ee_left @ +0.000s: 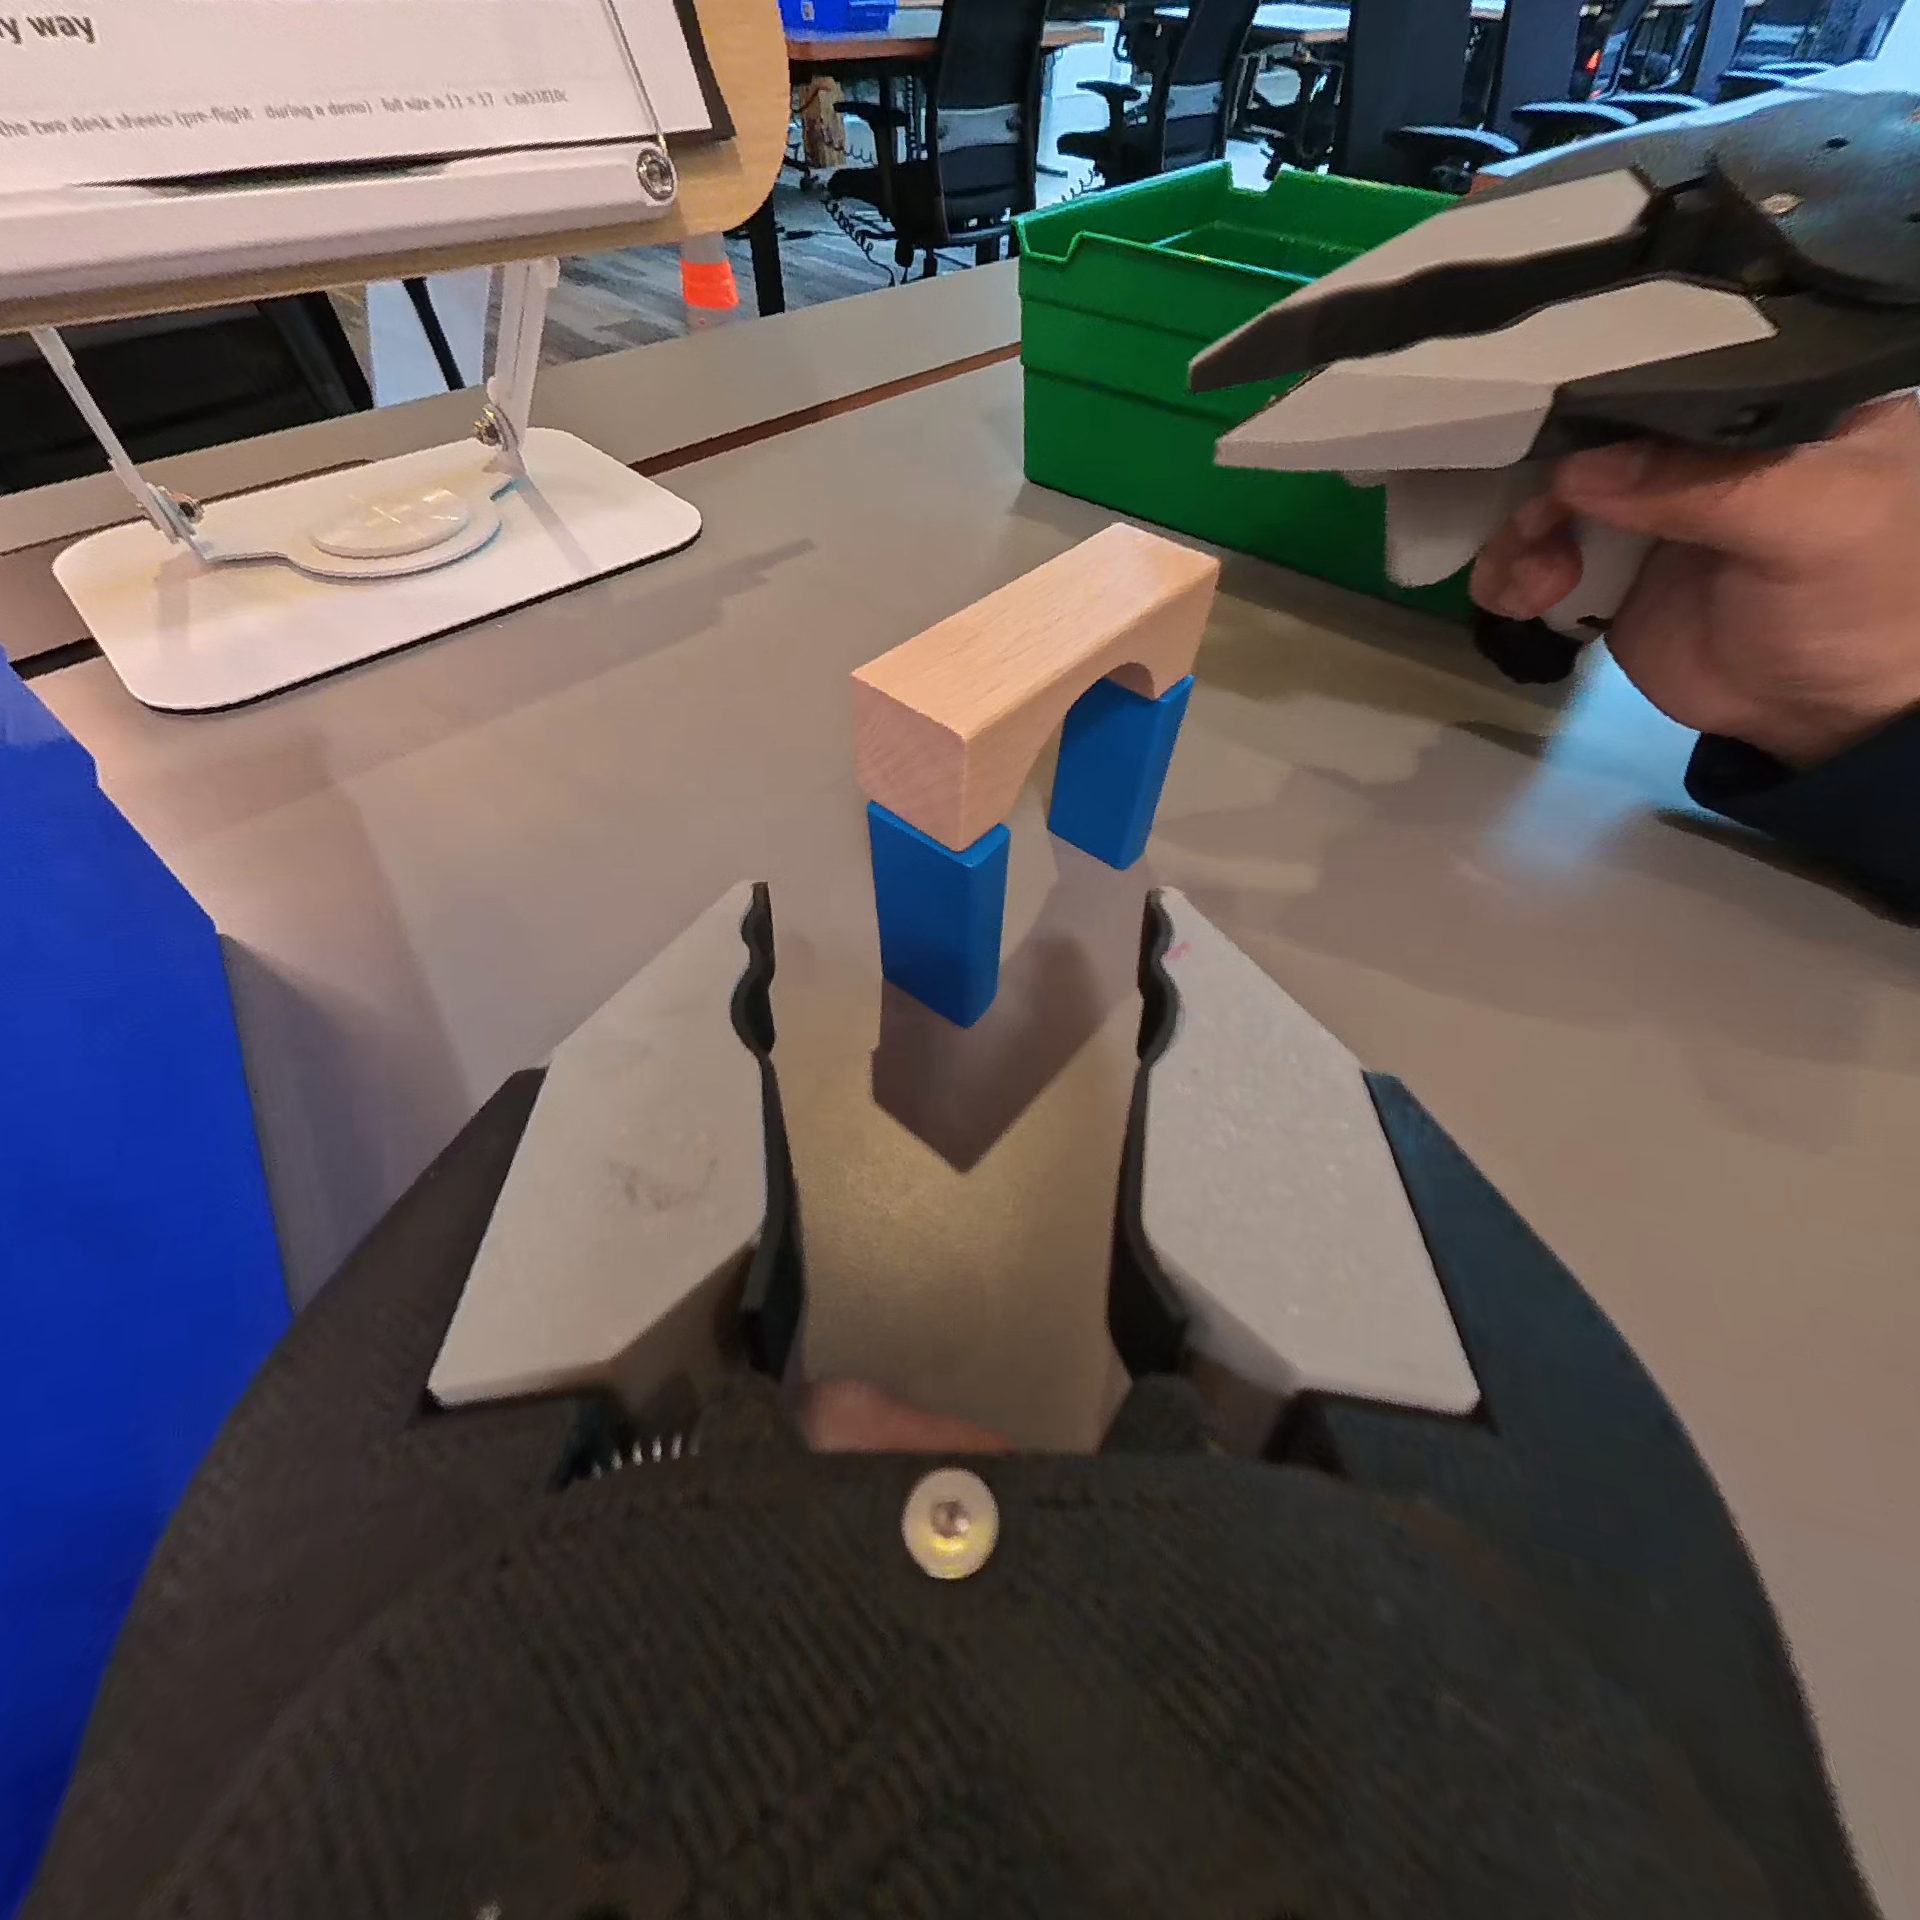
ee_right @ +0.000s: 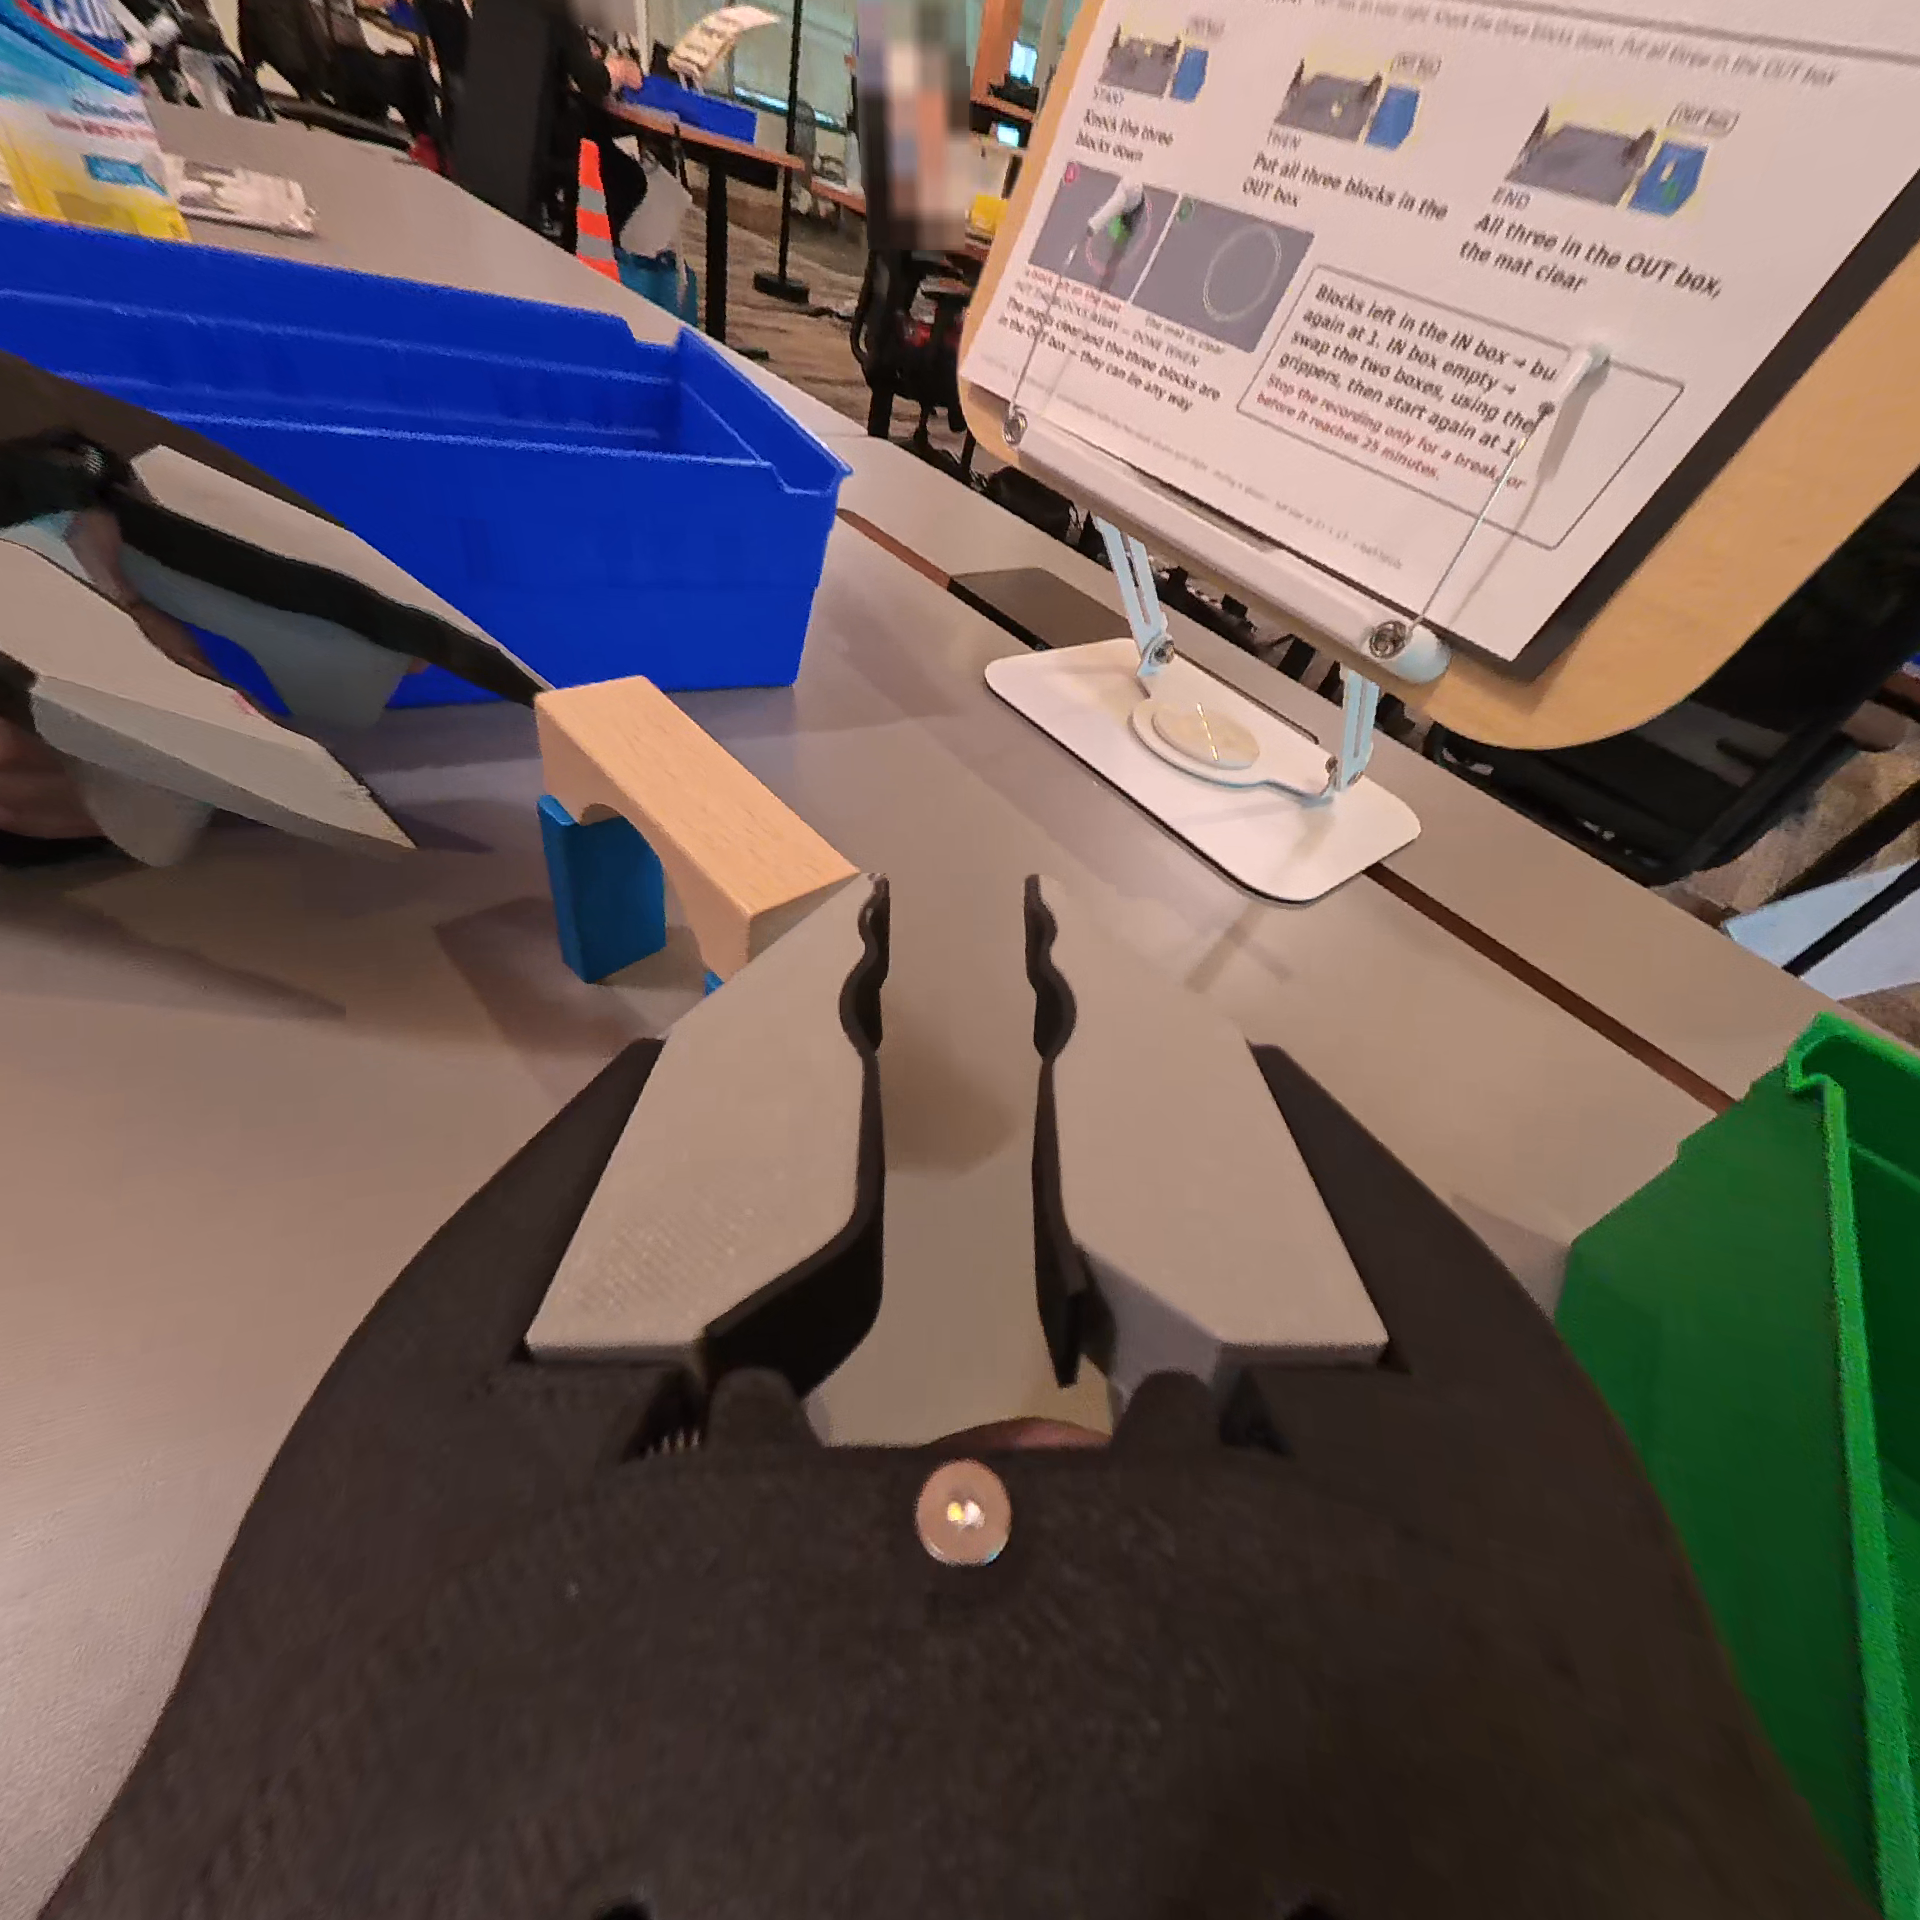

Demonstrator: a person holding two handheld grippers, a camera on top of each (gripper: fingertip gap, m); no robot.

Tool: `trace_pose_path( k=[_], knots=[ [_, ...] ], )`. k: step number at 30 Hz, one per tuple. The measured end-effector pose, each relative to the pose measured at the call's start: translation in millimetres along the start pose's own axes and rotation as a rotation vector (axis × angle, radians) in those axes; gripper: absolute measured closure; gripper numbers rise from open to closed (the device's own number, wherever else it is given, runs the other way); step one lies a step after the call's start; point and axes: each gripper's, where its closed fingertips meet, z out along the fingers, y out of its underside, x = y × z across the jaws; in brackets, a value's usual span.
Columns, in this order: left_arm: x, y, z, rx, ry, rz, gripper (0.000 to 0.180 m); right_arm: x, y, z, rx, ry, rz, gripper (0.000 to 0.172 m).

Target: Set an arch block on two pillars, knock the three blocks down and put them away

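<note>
1. Your left gripper (ee_left: pixel 956 925) sits low on the desk (ee_left: pixel 1455 1143), its fingers (ee_left: pixel 665 1091) spread wide with nothing between them. The near blue pillar (ee_left: pixel 940 914) stands just beyond the tips, apart from both.

2. Your right gripper (ee_right: pixel 956 914) has its fingers (ee_right: pixel 748 1122) partly open and holds nothing; only bare desk shows in the gap. In the left wrist view it hangs above and to the right of the blocks, clear of them.

3. The wooden arch (ee_left: pixel 1029 665) rests across the two upright blue pillars, the far pillar (ee_left: pixel 1117 769) under its other end. All three stand in the middle of the desk, between the blue bin (ee_right: pixel 436 447) and the green bin (ee_left: pixel 1174 353).

4. Judgement: the building step looks complete. The knock-down comes next. That calls for a sideways push on the arch or a pillar, light enough that no block slides off the desk edge.

5. Hidden or unclear:
   - In the right wrist view your own finger covers the arch's near end, and only a sliver of one pillar shows.
   - The bin interiors are largely out of sight; contents cannot be told.
   - The paper stand (ee_right: pixel 1205 758) lies beyond, and the far room is too blurred to judge.
</note>
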Motion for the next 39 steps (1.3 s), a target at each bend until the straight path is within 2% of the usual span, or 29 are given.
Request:
trace_pose_path(
  k=[11, 17, 39],
  knots=[
    [-3, -2, -2, 0.019, -0.013, -0.016, 0.112, -27, -32, -18, 0.167, -0.122, -0.041, 0.151],
    [-3, -2, -1, 0.016, -0.017, -0.009, 0.112, -21, -17, -8, 0.081, -0.065, -0.039, 0.141],
    [-1, -2, -1, 0.015, -0.009, -0.009, 0.112, -26, -14, -5, 0.072, -0.094, -0.002, 0.14]
  ],
)
